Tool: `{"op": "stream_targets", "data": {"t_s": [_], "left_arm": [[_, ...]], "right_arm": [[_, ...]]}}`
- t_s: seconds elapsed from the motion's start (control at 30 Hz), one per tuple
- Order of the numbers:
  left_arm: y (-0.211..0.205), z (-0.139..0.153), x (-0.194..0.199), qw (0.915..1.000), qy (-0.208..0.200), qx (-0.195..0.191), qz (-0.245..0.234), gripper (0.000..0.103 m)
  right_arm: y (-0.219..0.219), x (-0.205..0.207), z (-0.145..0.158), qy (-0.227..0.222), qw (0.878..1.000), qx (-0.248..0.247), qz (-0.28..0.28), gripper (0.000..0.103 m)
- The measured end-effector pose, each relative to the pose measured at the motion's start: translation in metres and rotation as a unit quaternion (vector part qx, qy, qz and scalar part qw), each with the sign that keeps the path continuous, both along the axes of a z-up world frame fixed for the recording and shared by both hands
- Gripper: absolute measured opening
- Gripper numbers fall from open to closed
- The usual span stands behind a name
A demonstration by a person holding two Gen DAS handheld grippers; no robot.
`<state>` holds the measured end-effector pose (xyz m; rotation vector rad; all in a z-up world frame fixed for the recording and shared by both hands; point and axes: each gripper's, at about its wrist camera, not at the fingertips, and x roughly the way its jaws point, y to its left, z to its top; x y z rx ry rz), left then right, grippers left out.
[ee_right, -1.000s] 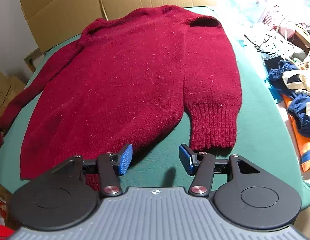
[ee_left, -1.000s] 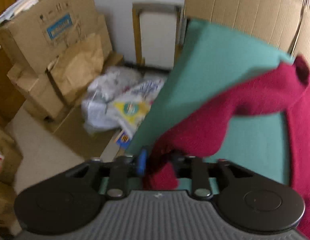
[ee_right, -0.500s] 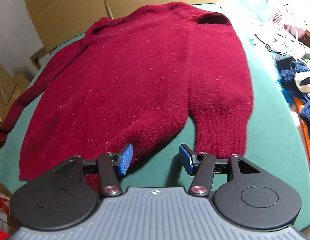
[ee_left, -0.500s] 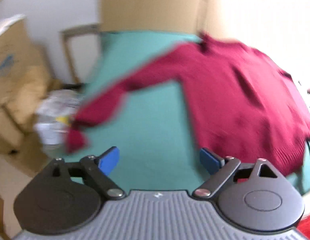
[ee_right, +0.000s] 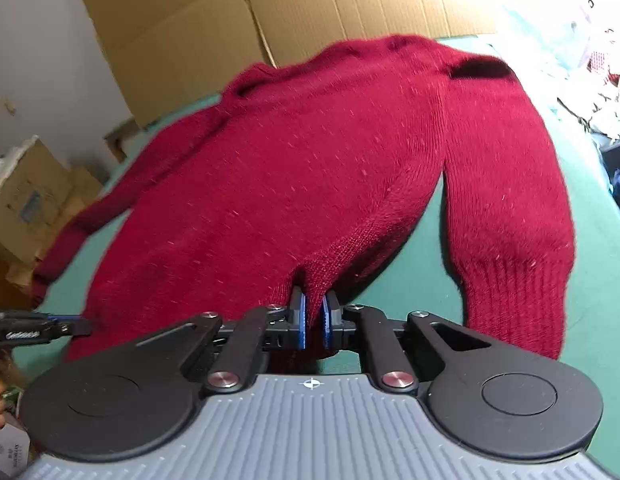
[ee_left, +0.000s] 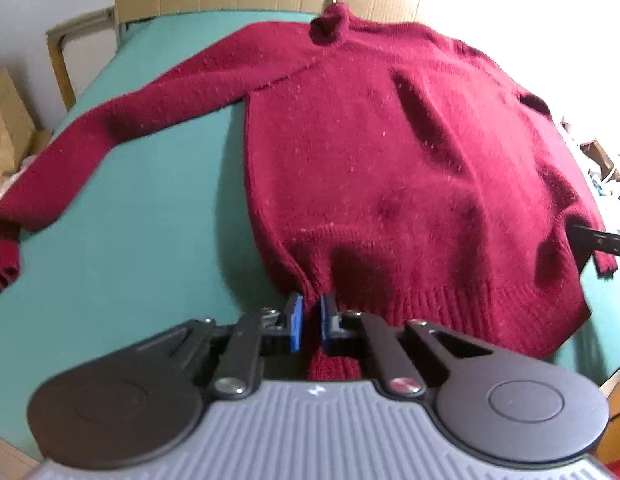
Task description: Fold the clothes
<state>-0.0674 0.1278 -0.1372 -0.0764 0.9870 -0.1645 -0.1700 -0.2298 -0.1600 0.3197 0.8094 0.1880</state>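
The left gripper has its blue pads nearly together, and a fold of the sweater's ribbed hem is pinched between them at the bottom corner on the side with the outstretched sleeve. The right gripper is drawn in just as tight, clamped on the opposite bottom corner of the hem, next to the sleeve that lies alongside the body. So both lower corners are held, one in each hand.

Out from the pads, the red sweater lies spread on the green table cover, collar at the far end near the cardboard sheets against the wall. One sleeve stretches far out sideways, and its cuff hangs over the table edge. The other sleeve runs down close beside the body, cuff near the front edge.

I think the risk is in the lift. Each pinch looks shallow, only a bit of thick knit, so if the hem is carried toward the collar the weight could pull a corner free, or only the top layer could come up. The dangling cuff could drag the sweater sideways, and the long sleeve could end up bunched under the fold. Uneven hands would leave the fold skewed.
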Motion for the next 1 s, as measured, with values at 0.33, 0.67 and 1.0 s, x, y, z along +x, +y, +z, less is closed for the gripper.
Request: {"op": "stream_targets", "data": {"t_s": [0.33,0.67,1.0], "left_arm": [[0.018,0.053,-0.031,0.9992,-0.014,0.018,-0.033,0.003],[0.017,0.012,-0.037,0.9928,0.047,0.088,-0.066,0.012],[-0.026,-0.007,-0.005,0.9896,0.019,0.109,-0.091,0.000]], "right_arm": [[-0.033,-0.034,0.031,0.082,0.996,-0.016,0.021,0.010],[-0.013,-0.051,0.015,0.104,0.989,-0.101,0.044,0.053],[0.004,-0.040,0.004,0.106,0.989,-0.102,0.020,0.007]]}}
